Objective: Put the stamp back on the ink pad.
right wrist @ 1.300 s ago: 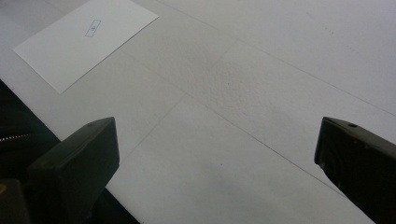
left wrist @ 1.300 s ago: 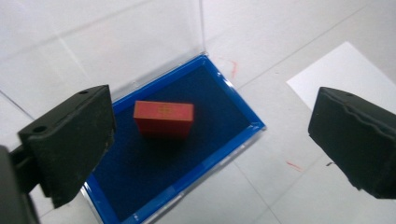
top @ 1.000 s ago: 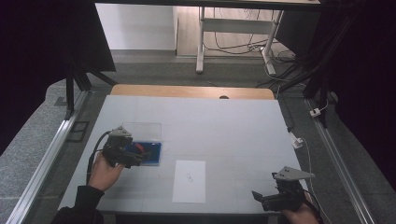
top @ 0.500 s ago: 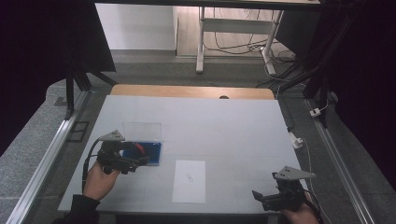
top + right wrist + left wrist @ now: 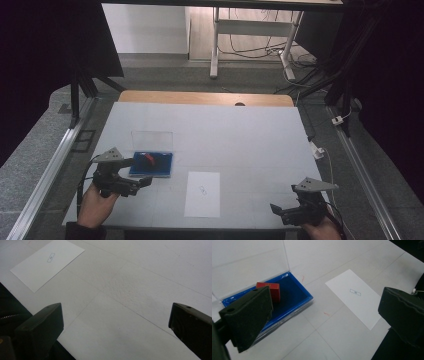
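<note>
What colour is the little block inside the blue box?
Red, with a thin yellowish line on its edge. The block shows best in the left gripper view.

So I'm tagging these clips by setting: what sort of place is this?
Probably a lab or recording bay: a white table flanked by metal rails, with dark curtains, loose cables on the floor behind, and a hand-held gripper at work.

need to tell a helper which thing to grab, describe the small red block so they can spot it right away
Start at the white table and look to its left side for the blue tray with a clear lid standing open behind it. The red block lies inside that tray, beside the left hand-held gripper. It is the one red thing there; the nearby paper is white and flat.
</note>
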`<state>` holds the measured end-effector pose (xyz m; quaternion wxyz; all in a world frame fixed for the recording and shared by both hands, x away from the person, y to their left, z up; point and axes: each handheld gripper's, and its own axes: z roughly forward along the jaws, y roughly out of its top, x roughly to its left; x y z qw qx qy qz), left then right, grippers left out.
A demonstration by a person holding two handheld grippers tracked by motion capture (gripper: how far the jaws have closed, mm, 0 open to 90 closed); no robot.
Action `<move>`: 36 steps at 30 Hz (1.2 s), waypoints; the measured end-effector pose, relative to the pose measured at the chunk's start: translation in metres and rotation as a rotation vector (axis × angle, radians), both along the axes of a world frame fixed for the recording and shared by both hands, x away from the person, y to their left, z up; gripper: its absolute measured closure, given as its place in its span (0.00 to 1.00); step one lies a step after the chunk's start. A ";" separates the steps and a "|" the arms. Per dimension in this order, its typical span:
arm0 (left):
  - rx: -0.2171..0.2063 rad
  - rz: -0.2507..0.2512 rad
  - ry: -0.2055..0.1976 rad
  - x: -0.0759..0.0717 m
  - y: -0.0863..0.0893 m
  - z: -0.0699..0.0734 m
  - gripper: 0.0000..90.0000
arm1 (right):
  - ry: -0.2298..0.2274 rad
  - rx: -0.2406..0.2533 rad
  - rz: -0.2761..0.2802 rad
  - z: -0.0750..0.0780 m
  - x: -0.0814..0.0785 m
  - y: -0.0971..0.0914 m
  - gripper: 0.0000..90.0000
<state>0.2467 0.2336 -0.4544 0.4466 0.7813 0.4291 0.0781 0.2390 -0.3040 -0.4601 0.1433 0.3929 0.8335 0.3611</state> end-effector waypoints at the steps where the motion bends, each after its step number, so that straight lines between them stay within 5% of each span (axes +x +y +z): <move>1: 0.001 0.001 -0.001 -0.002 0.001 0.000 0.00 | 0.001 0.003 -0.001 0.000 0.000 0.000 0.00; 19: 0.043 0.073 -0.015 -0.043 0.025 -0.006 0.00 | 0.007 0.006 -0.009 0.000 0.001 0.000 0.00; 27: 0.055 0.103 0.018 -0.054 0.037 -0.017 0.00 | 0.006 -0.002 -0.007 0.000 0.000 0.000 0.00; 36: 0.141 0.140 0.053 -0.062 0.039 -0.025 0.00 | 0.004 -0.003 -0.011 0.000 0.000 0.001 0.00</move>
